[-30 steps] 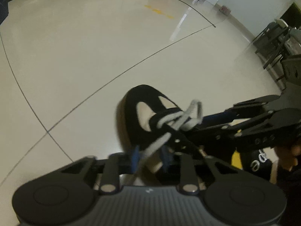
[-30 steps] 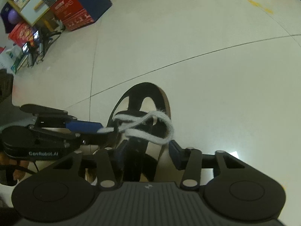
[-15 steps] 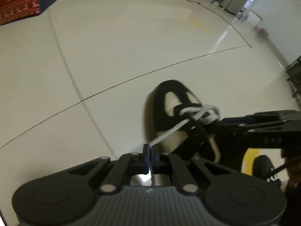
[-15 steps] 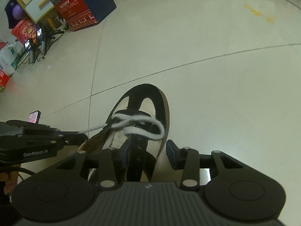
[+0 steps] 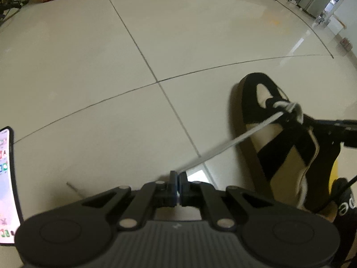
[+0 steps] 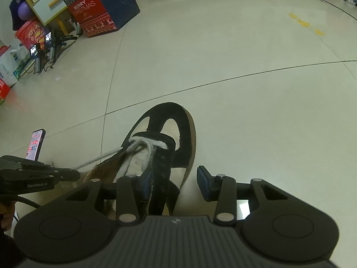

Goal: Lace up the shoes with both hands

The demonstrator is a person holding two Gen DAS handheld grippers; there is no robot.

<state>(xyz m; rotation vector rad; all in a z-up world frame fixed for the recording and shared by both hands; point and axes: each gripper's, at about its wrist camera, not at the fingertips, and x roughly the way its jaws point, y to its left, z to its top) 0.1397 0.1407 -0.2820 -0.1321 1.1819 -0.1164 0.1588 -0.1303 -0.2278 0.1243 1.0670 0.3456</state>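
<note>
I have the left gripper (image 5: 178,184) clamped tight on the free end of the white lace (image 5: 234,141), which runs taut up toward two o'clock from the pads to the knot area on the shoe (image 5: 276,138); I judge that line is kept straight to draw slack out through the eyelets and snug the crossing on the tongue. The shoe, black suede with cream panels, sits on the pale tiled floor (image 5: 111,67) at about three o'clock in the left wrist view and dead centre, twelve o'clock off the fingers, in the right wrist view. My right gripper (image 6: 174,183) straddles the shoe's rear, its jaws standing apart; the left-hand pad lies against the tongue and lace there, the other pad hangs clear over the floor, so it grips nothing that I can see, and I reckon it is there to steady the shoe against the pull. By count: one shoe, one lace with one strand pulled out and a bunched loop at the top, two grippers, and one phone (image 6: 35,144) with its screen lit, at nine o'clock.
</note>
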